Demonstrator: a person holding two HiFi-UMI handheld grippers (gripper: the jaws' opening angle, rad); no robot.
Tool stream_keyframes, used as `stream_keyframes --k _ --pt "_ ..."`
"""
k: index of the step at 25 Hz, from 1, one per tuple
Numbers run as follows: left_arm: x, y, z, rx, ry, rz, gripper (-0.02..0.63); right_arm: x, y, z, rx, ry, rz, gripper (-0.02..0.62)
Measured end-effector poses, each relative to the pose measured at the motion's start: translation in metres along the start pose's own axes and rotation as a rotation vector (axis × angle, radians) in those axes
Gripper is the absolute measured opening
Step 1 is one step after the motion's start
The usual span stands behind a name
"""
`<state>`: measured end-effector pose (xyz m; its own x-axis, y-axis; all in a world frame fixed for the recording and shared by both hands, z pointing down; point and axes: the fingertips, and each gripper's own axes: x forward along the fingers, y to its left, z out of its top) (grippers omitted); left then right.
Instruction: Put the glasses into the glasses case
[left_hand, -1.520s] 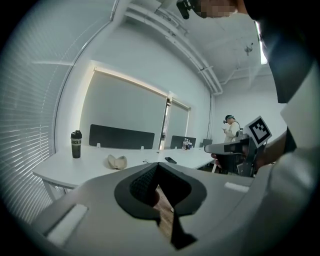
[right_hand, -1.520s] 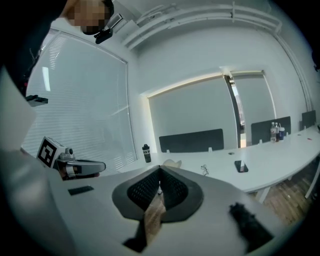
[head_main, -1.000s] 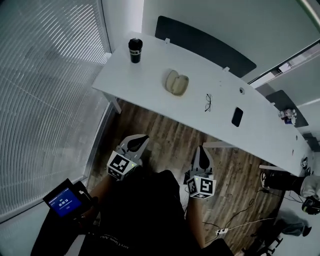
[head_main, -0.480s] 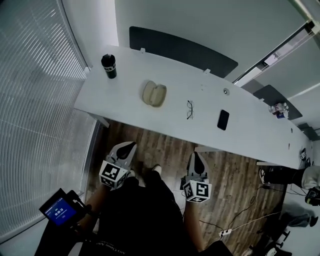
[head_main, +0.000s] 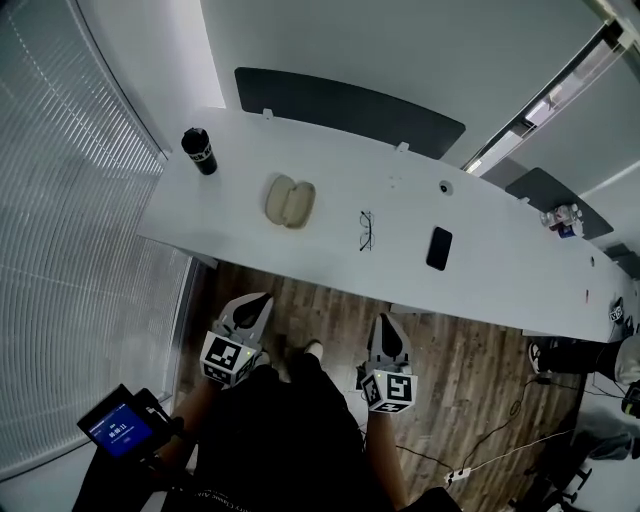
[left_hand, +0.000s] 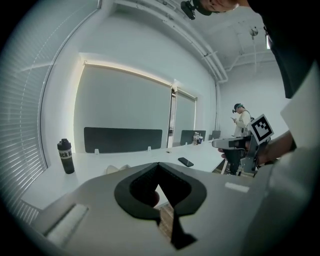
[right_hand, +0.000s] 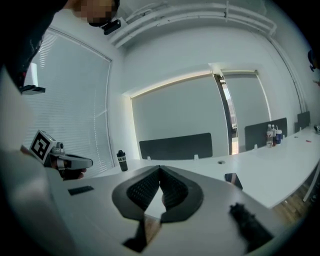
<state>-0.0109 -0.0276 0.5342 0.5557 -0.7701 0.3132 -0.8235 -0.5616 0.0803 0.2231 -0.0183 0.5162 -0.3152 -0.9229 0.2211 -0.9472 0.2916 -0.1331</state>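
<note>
Dark, thin-framed glasses (head_main: 366, 230) lie flat on the white tabletop (head_main: 500, 265), about mid-depth, a little nearer the near edge. In the head view their long axis runs near-to-far across the tabletop. Whether the arms are folded is too small to tell.

The beige glasses case (head_main: 290, 201) lies open to their left, clearly apart, its two halves side by side and tipped slightly off the glasses' line. A black phone (head_main: 438, 248) lies to the right of the glasses, also apart. There is bare tabletop all round the glasses, and nothing touches them. A black bottle (head_main: 199, 151) stands upright near the far left corner, well away. A dark divider panel (head_main: 350, 108) runs along the far edge, and window blinds (head_main: 60, 250) run down the left side.

Both grippers hang over the wood floor (head_main: 460, 360), short of the near edge and not over the tabletop. The left gripper (head_main: 256, 302) points toward the stretch of edge below the case. In its own view the jaw tips meet, with only the diamond-shaped gap behind them, and nothing is held. The right gripper (head_main: 388, 325) points roughly toward the glasses. Its jaws are fully closed as well, and it is empty and touches nothing.

A small device with a blue screen (head_main: 118, 428) sits at the person's left side. Another person (left_hand: 242, 120) stands far off in the left gripper view.
</note>
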Motion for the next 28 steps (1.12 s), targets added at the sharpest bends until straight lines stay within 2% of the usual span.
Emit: stream_keyframes --k 6,13,21,28 --pt "0.032 -0.025 0.011 -0.089 -0.032 -0.031 0.008 0.012 -0.034 -0.004 0.028 0.004 0.038 0.000" --pt "0.054 -0.032 0.014 -0.044 -0.021 0.021 0.008 0.030 -0.056 -0.013 0.009 0.026 0.074 0.000" --pt "0.082 0.019 0.023 -0.088 -0.033 0.064 0.008 0.083 -0.044 0.000 -0.027 0.060 0.099 0.000" --pt "0.126 0.079 0.029 -0.135 -0.023 -0.005 0.008 0.144 -0.023 0.015 -0.050 0.106 0.071 0.000"
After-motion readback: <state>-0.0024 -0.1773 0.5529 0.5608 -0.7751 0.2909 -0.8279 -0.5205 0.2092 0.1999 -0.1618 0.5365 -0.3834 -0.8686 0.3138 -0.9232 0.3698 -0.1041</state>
